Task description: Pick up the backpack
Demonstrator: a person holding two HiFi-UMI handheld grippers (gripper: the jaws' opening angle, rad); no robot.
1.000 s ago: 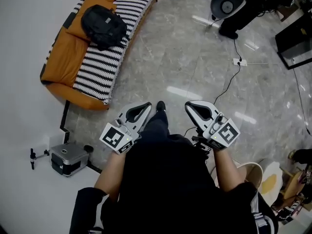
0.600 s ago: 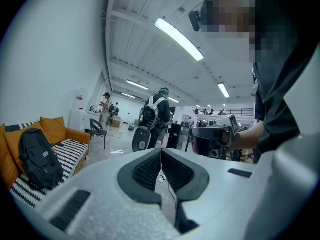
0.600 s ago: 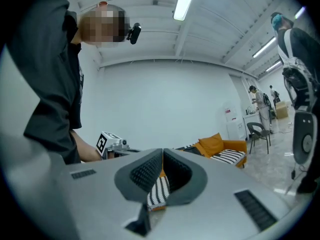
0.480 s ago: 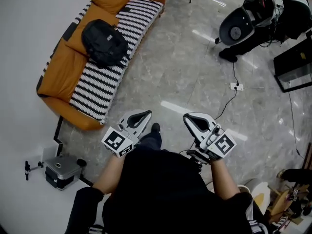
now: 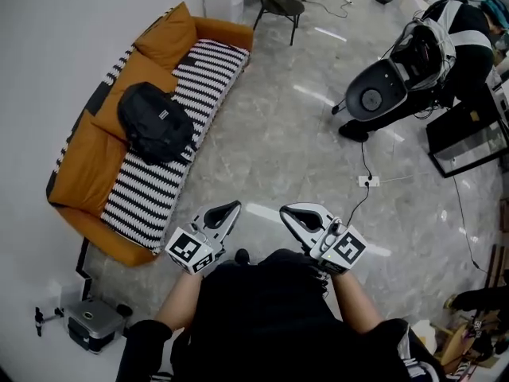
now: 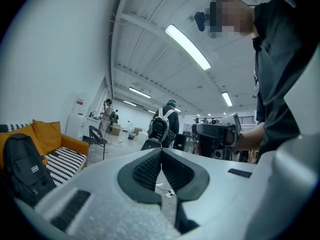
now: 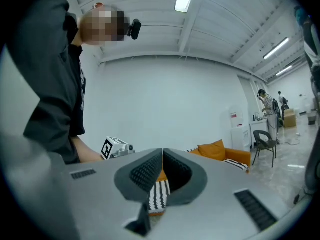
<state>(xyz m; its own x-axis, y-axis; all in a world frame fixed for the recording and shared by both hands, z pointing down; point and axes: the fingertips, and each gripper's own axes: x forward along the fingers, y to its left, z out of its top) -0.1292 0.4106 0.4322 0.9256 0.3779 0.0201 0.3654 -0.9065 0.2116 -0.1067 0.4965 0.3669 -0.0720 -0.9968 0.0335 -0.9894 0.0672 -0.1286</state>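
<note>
Black fabric, soft and slumped, makes up the backpack (image 5: 155, 122). It lies on the seat of the orange sofa (image 5: 79, 169), on top of the black-and-white striped throw (image 5: 203, 74), leaning on the back cushions (image 5: 147, 66). No carry handle or strap can be made out from here, so the first risk, as I judge it, is a grab at loose cloth. A pinch of thin panel would likely slide out once the bag's weight comes on, or the bag would sag and swing. A second risk is catching the throw along with it, since the bag sits right on it, and dragging the cover off the seat.

The left gripper (image 5: 234, 206) and the right gripper (image 5: 286, 210) are both held level in front of the person, well apart from the sofa, each with its jaws pressed together on nothing. Arriving with them closed like that would only shove the bag deeper into the cushions or tip it over, so they need to be spread before contact.

Farther out, a grey case (image 5: 91, 329) sits on the floor near the sofa's near end, something to stumble on if the approach hugs the wall. The cable (image 5: 364, 153) and power strip (image 5: 366, 181) lie off to the right, clear of the straight path
</note>
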